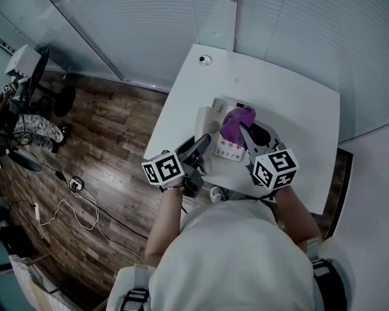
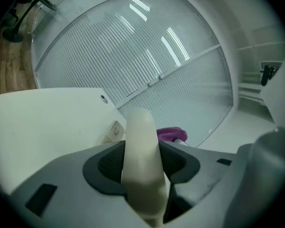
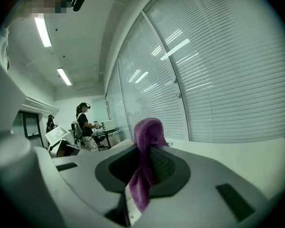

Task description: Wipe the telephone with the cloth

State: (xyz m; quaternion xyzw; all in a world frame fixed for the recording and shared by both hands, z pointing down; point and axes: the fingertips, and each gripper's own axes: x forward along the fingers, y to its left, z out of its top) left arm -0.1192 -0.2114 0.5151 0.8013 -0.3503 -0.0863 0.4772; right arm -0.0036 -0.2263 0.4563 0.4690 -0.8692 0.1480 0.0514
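Observation:
On the white table stands the cream telephone base. Its handset is lifted at the left side, and my left gripper is shut on it. In the left gripper view the handset stands upright between the pads of the left gripper, with the purple cloth just behind. My right gripper is shut on the purple cloth, which rests on the top of the base. In the right gripper view the cloth hangs pinched in the right gripper.
A round cable grommet sits at the table's far left corner. Glass walls with blinds close the back. Wooden floor with cables lies to the left. A small round object is at the near table edge. People stand far off.

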